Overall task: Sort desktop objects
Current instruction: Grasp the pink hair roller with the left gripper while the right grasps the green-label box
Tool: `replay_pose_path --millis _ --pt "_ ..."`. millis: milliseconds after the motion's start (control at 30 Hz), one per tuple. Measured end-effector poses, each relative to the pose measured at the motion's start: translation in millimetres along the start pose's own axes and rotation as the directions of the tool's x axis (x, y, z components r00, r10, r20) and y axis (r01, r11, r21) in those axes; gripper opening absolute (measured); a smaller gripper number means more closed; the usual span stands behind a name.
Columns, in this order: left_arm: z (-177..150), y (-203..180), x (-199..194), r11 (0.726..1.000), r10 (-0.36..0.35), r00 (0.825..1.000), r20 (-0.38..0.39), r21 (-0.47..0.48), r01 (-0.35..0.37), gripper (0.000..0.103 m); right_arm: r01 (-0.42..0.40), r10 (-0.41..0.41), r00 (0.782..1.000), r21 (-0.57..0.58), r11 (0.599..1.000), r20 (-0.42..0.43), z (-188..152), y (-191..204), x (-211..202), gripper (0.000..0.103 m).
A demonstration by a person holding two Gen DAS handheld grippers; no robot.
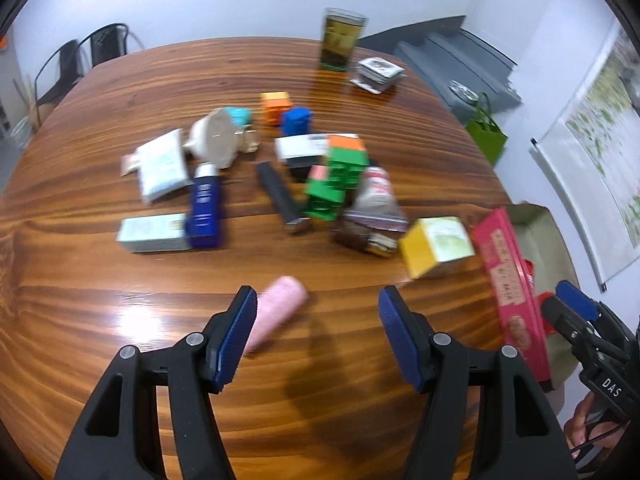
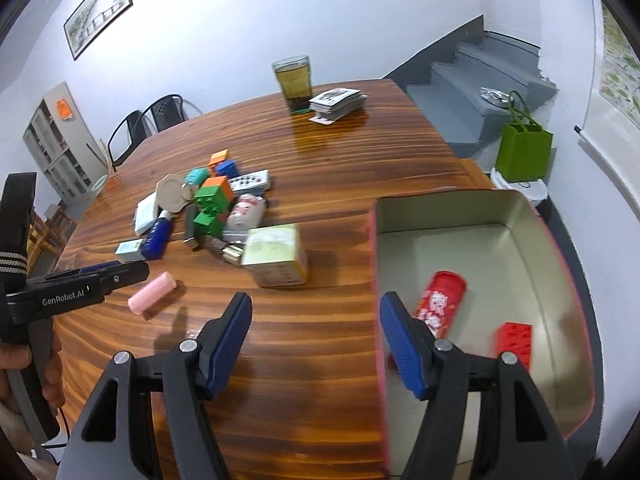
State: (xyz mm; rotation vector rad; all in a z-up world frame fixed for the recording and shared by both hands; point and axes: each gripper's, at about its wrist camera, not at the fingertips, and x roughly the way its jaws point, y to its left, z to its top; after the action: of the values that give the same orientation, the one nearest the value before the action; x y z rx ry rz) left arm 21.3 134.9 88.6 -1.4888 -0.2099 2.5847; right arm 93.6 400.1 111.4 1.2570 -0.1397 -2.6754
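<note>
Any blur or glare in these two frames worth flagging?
Left wrist view: motion blur smears the pile, e.g. the green blocks and pink cylinder; bright glare on the table beside the open left gripper. Right wrist view: sharper, though the yellow-green box is smeared; the open right gripper casts a soft shadow; heavy fisheye bending in both.

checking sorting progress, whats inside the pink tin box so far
Inside the pink tin box lie a red can and a red building block. The right gripper hides the box's near corner.
</note>
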Motion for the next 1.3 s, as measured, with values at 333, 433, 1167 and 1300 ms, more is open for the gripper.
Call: replay_pose_path --millis 333,433,1167,1300 --pt "-1.1 24.6 21.7 0.993 -0.008 0.999 -0.050 0.119 0.014 0.067 0.020 -0.020 0.999 0.004 1.000 -0.051 -1.0 34.0 21.3 0.071" --pt "-2.6 26.6 30.7 0.989 -0.019 0.997 -0.072 0.144 0.030 0.067 0.035 -0.035 0.998 -0.005 0.999 -0.055 1.5 40.8 27.4 0.072" --pt "-13.1 33.1 59.4 0.974 -0.009 0.991 -0.134 0.224 0.039 0.031 0.114 -0.121 0.987 -0.071 0.991 -0.104 29.5 59.5 101.9 0.076" --pt "-13.1 38.1 56.4 0.982 -0.016 0.992 -0.128 0.184 0.039 0.031 0.111 -0.119 0.986 -0.070 0.991 -0.117 33.1 55.4 114.0 0.076"
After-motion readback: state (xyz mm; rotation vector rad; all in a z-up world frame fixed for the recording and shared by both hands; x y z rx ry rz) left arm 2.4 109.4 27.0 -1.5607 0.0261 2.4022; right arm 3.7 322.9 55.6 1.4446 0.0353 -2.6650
